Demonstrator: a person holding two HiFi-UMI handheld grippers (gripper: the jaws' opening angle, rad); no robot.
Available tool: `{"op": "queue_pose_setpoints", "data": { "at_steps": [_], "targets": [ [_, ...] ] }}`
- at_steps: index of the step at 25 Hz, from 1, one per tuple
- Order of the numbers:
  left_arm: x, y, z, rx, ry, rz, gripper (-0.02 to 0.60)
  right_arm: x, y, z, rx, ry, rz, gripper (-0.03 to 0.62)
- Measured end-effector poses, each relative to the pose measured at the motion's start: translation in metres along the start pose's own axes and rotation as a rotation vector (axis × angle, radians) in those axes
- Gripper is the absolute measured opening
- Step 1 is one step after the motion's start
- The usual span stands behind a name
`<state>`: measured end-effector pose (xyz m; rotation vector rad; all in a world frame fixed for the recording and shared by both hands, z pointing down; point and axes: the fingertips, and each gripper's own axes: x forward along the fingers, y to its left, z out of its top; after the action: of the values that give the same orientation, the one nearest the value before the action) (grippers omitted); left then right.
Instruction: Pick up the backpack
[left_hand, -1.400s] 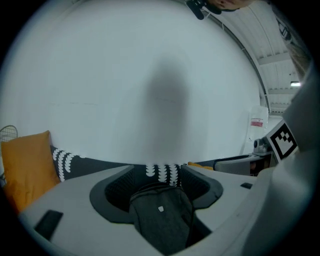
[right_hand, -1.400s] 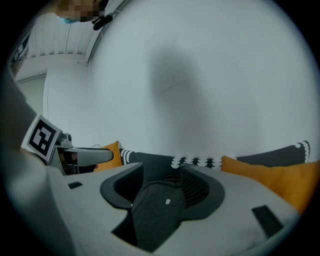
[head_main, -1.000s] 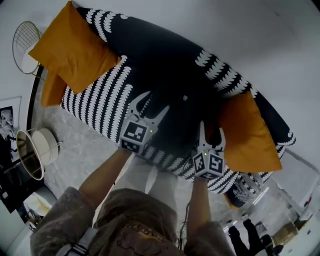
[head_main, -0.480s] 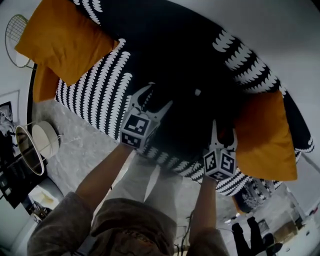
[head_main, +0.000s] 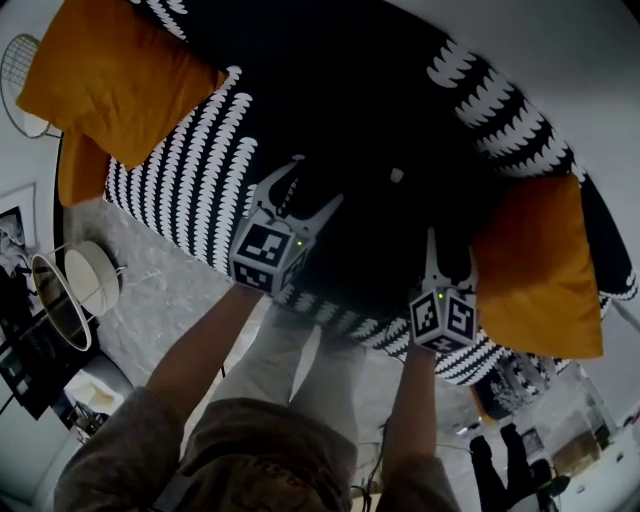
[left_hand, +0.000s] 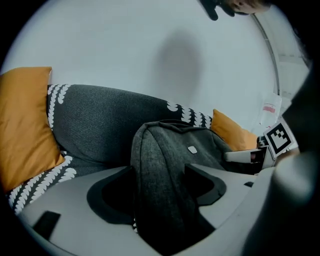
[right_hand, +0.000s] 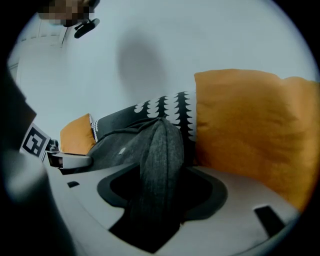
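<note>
Backpack (left_hand: 165, 165) on sofa (head_main: 200, 180): ends are straddled by left gripper (head_main: 318, 182) and right gripper (head_main: 450, 248), jaws just opened wide, for lifting.

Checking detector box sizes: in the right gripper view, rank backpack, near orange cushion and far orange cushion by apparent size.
1. Near orange cushion, likely inflated by closeness.
2. Backpack.
3. Far orange cushion, small partly through distance.

The left tool (head_main: 318, 180) and right tool (head_main: 450, 245), jaws opening wider, have sunk to straddle the backpack (head_main: 385, 230).
</note>
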<state>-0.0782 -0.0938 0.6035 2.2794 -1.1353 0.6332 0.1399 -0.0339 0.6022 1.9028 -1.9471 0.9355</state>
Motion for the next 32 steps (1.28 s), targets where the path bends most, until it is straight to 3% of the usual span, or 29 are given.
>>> {"op": "queue_pose_setpoints", "data": {
  "at_steps": [7,13,15,20,25,32],
  "targets": [
    [0.0,-0.005,0.0,-0.03,0.019,-0.052,0.257,0.001,0.004,-0.002,-0.025,0.018,-0.003,0.242],
    [-0.001,-0.026,0.001,-0.022,0.055,-0.1,0.115,-0.007,0.01,-0.003,0.009,0.016,0.04,0.094],
    [-0.006,-0.029,0.005,-0.023,0.057,-0.12,0.092,-0.011,0.015,-0.001,0.017,0.013,0.056,0.073],
    [-0.022,-0.039,0.011,-0.023,0.063,-0.126,0.081,-0.03,0.02,-0.001,0.051,0.028,0.073,0.061],
    [-0.045,-0.056,0.022,0.008,0.022,-0.145,0.077,-0.063,0.028,0.007,0.078,-0.024,0.083,0.057],
    [-0.1,-0.079,0.095,0.043,-0.101,-0.135,0.074,-0.124,0.053,0.086,0.025,-0.148,0.11,0.052]
  ]
}}
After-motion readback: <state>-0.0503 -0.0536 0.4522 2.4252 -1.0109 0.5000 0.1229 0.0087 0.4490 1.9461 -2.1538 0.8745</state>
